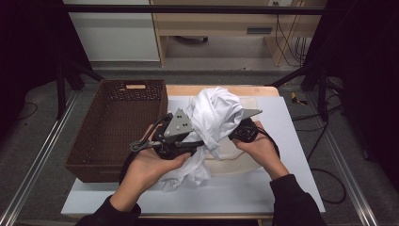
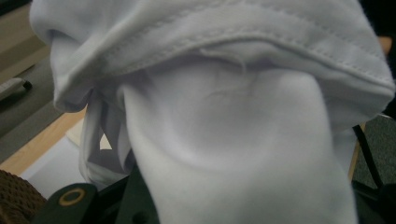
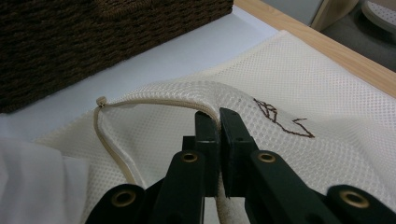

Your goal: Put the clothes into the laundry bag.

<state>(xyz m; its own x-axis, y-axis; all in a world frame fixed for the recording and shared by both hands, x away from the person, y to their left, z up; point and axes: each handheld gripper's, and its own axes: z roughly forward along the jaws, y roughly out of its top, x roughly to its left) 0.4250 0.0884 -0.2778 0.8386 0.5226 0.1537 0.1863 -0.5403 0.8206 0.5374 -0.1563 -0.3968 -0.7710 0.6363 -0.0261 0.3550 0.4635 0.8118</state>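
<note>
A bunched white garment (image 1: 214,113) hangs raised over the table between the two hands. My left gripper (image 1: 194,145) reaches into its lower folds from the left and appears shut on the cloth. In the left gripper view the garment (image 2: 224,140) drapes over the jaws and hides them. Under the garment a cream mesh bag (image 1: 235,162) lies flat on the white board. My right gripper (image 3: 219,116) is shut on the bag's zippered rim (image 3: 154,100) and lifts that edge slightly. The mesh bag (image 3: 289,84) bears a brown stitched mark.
A dark brown wicker basket (image 1: 117,127) stands on the left part of the table, close to the left hand, and its wall (image 3: 70,42) rises beyond the bag. The white board (image 1: 291,141) covers the wooden tabletop. Cables trail on the floor at the right.
</note>
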